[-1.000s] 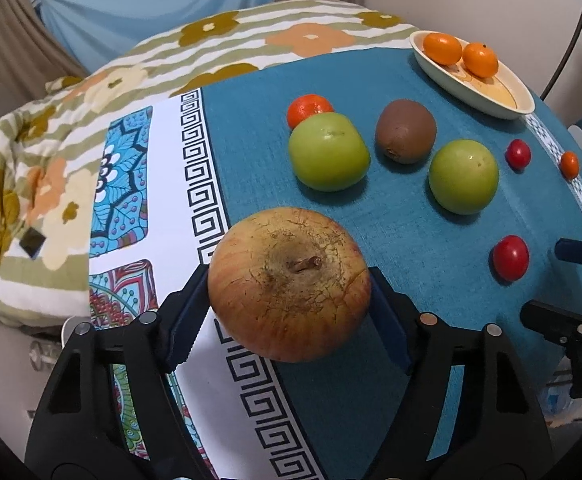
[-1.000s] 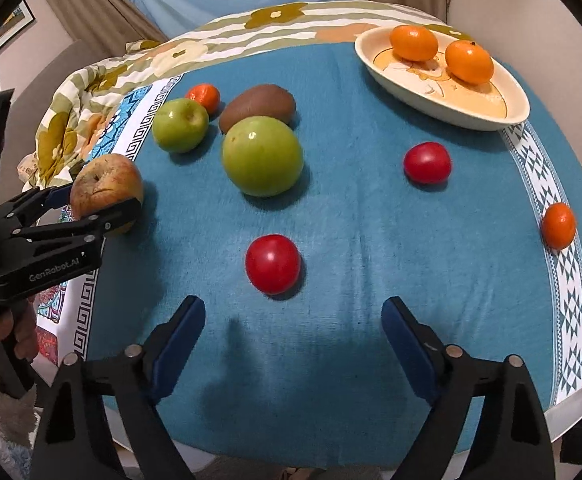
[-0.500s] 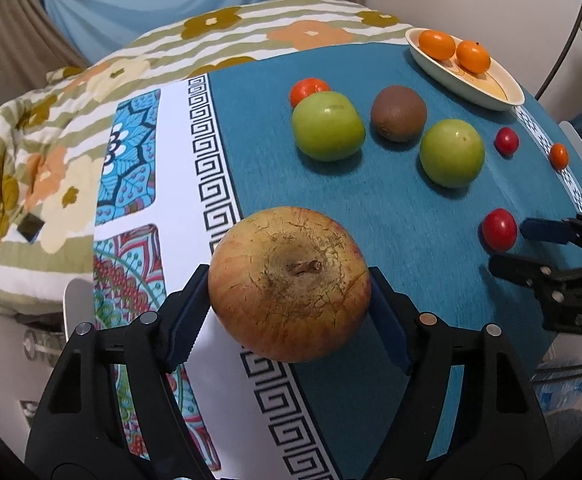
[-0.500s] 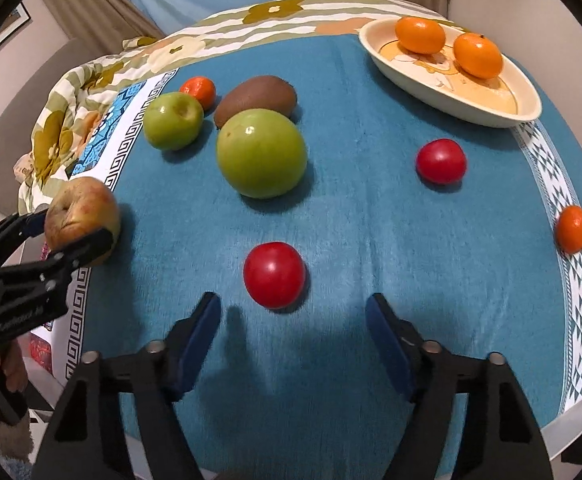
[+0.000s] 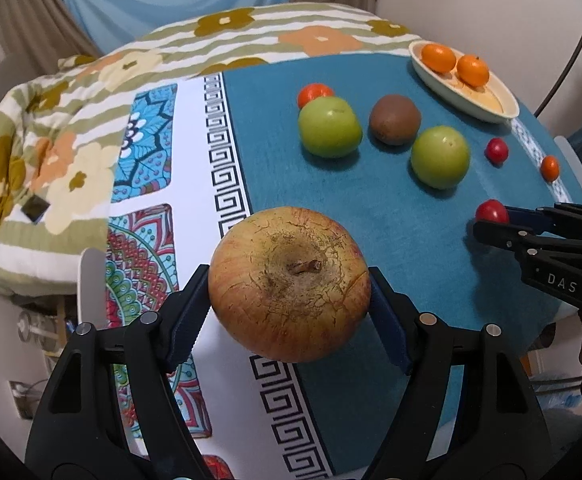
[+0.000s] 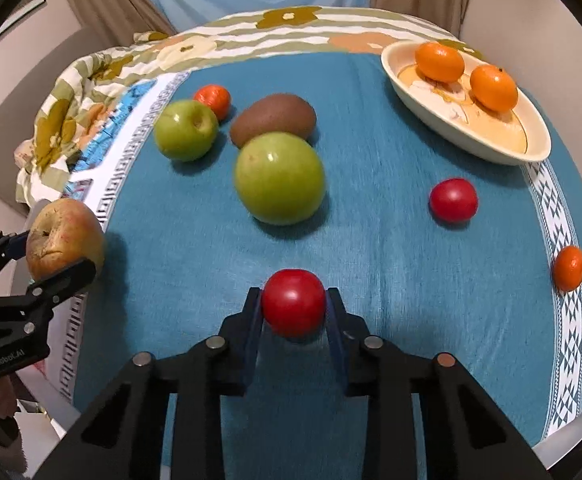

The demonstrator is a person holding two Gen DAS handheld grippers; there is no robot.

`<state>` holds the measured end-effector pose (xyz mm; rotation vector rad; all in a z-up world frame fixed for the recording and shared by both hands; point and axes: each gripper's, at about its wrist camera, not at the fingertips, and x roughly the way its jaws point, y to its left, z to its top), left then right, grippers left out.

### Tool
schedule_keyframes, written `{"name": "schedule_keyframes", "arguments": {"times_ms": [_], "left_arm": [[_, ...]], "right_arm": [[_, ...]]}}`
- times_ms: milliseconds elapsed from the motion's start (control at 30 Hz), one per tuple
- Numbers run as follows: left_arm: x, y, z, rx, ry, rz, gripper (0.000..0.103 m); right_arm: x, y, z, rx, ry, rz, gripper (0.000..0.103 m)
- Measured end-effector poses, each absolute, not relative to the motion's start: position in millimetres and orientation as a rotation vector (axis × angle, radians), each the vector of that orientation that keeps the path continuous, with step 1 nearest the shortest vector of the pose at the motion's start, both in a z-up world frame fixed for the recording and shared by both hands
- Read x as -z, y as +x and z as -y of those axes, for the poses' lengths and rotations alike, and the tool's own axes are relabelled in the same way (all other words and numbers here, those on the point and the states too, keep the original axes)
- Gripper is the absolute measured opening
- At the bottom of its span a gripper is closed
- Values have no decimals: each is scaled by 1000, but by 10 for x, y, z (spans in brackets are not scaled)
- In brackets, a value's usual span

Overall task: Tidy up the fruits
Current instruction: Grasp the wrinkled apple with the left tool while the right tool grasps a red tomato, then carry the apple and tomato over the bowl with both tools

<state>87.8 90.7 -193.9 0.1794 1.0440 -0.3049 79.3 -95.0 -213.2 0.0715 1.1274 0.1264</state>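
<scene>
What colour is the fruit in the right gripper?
Red. The small round fruit between the right gripper's fingers shows best in the right wrist view.

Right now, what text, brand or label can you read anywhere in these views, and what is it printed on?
"DAS" - white letters on the black body of the right gripper, seen from the left wrist camera; any further letters are cut off.
"GenRobot.AI" - small white print on the black body of the left gripper, seen from the right wrist camera; blurred, so the reading is approximate.
No lettering shows on the fruits, the dish or the tablecloth.
</scene>
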Motion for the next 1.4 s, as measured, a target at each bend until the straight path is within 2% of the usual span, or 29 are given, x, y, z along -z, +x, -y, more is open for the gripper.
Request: {"name": "schedule_keyframes", "arguments": {"times_ms": [367, 867, 1067, 1400], "left_arm": [[1416, 936, -751, 335, 172, -971, 80], [865, 1210, 295, 371, 115, -868, 80], [879, 1402, 790, 372, 91, -870, 80], [1334, 1820, 1538, 340, 74, -937, 80]], "right_arm": [[1553, 756, 1212, -109, 96, -1039, 28], [1144, 1048, 2214, -126, 85, -979, 28], [1152, 1255, 2638, -157, 86, -980, 28], [1425, 1697, 3238, -229, 68, -1032, 28]]}}
